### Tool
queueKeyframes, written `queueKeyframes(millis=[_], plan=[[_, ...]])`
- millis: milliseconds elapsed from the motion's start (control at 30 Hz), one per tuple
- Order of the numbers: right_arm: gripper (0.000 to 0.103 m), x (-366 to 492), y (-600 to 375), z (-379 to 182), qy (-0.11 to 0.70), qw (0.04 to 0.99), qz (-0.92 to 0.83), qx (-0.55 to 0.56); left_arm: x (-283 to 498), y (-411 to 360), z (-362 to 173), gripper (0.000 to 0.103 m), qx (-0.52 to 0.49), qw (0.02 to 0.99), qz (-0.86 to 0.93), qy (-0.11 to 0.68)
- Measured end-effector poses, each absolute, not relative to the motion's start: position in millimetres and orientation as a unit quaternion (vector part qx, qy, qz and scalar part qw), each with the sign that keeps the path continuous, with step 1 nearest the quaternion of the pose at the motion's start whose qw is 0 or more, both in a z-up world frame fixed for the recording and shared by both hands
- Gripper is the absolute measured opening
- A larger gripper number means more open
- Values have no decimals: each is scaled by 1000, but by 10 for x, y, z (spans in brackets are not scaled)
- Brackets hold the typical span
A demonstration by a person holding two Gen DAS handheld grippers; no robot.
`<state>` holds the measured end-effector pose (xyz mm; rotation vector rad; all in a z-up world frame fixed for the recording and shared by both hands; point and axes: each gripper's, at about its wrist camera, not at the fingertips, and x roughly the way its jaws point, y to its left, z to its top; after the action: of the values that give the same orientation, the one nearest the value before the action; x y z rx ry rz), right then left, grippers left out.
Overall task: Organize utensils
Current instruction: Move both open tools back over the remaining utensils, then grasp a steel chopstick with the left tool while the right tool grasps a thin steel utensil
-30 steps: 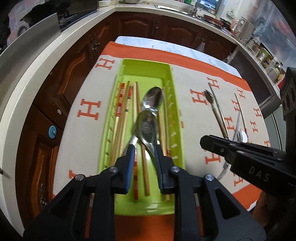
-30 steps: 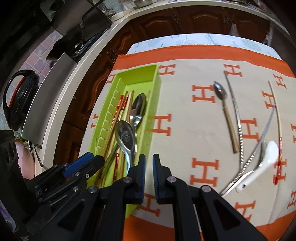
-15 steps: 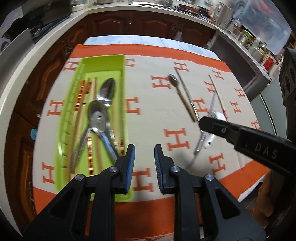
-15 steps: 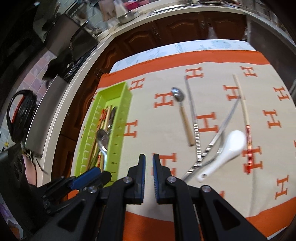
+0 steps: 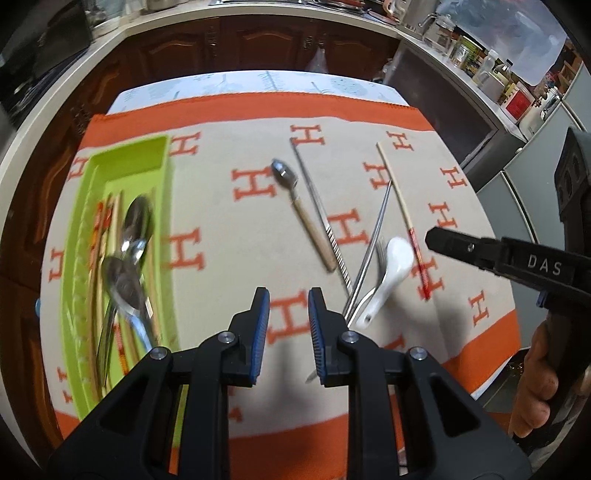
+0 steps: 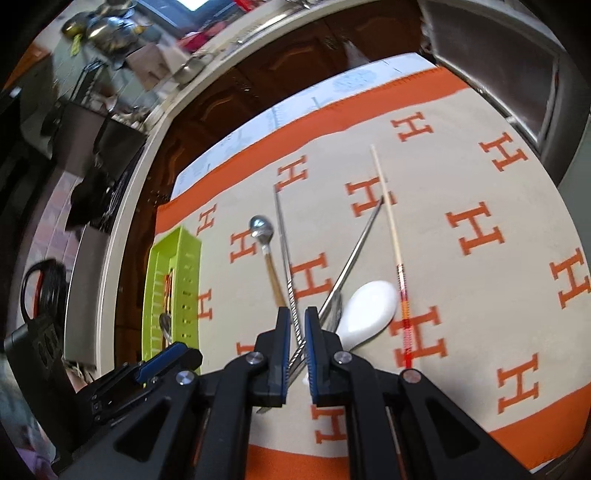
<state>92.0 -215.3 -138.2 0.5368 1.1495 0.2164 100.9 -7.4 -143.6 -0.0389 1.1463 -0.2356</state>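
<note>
A lime-green tray (image 5: 127, 155) at the left holds metal spoons (image 5: 125, 284) and several wooden chopsticks. Loose on the cloth lie a wooden-handled spoon (image 5: 306, 218), two metal chopsticks (image 5: 321, 218), a white ceramic spoon (image 5: 391, 269) over a fork, and a red-ended wooden chopstick (image 5: 402, 210). My left gripper (image 5: 289, 317) hovers open and empty over bare cloth between the tray and the loose pieces. My right gripper (image 6: 297, 332) is shut with only a slit and holds nothing. It hangs above the crossing metal chopsticks (image 6: 282, 236), just left of the white spoon (image 6: 369, 306).
The orange-and-beige cloth (image 5: 229, 229) covers the table, which ends close in front and at the right. Dark wooden cabinets and a pale counter (image 5: 258, 11) ring the far side and the left. A hand (image 5: 535, 384) grips the right tool.
Both grippers have swung right, away from the tray toward the loose utensils. The spoon that sat between my left fingers stays in the tray.
</note>
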Motion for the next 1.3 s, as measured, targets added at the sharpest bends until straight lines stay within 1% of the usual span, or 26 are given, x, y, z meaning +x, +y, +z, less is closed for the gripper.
queueKeyframes(millis=[200,433,633,967,1000,1033,1067,1167,1300], plan=[[8,1191,-2319,-1443,545,787,94,274,1592,-382,-1530,18,-17,818,-124,562],[8,1382,-2378,-1676,568,764,95,291,2096,-677,-1949,18,-23,780,-134,611],[8,1439,-2426,-1793,576,756,96,296,2257,-762,-2239,18,-14,759,-122,639],[8,1477,-2383,-1910,592,742,100,299,2273,-955,-2340,18,24,757,-109,644],[8,1482,-2374,-1916,593,741,99,299,2273,-962,-2342,17,24,758,-106,643],[8,1482,-2369,-1923,595,740,98,298,2273,-968,-2345,10,26,761,-98,641],[8,1486,-2359,-1928,597,739,97,298,2273,-961,-2345,7,29,763,-92,639],[8,1490,-2334,-1939,602,735,98,296,2259,-877,-2336,4,14,764,-100,638],[8,1459,-2232,-1905,608,728,113,296,2216,-773,-2335,3,10,763,-102,639]])
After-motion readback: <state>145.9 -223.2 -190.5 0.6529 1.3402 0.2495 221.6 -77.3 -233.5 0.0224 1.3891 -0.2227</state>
